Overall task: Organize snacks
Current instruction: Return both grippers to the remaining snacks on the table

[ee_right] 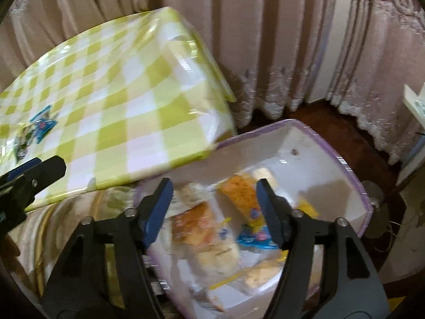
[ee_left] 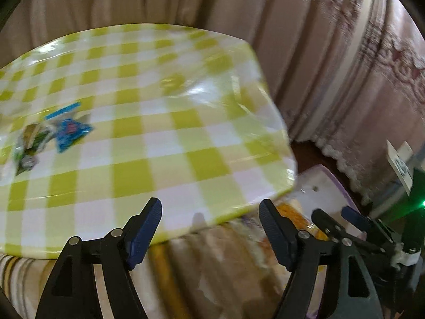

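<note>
A white box with a purple rim (ee_right: 356, 183) stands beside the table, below its edge, and holds several wrapped snacks, among them an orange packet (ee_right: 239, 188) and a blue packet (ee_right: 252, 239). My right gripper (ee_right: 213, 186) is open and empty above the box. A blue snack packet (ee_left: 70, 131) and a green one (ee_left: 29, 146) lie on the green-checked table (ee_left: 159, 122) at the far left; they also show in the right wrist view (ee_right: 42, 126). My left gripper (ee_left: 209, 207) is open and empty over the table's near edge. The box also shows in the left wrist view (ee_left: 326, 186).
Pink curtains (ee_right: 239, 40) hang behind the table and box. A striped cloth surface (ee_left: 26, 279) lies under the table's near edge. A white object (ee_right: 415, 103) stands at the far right. The frames are blurred.
</note>
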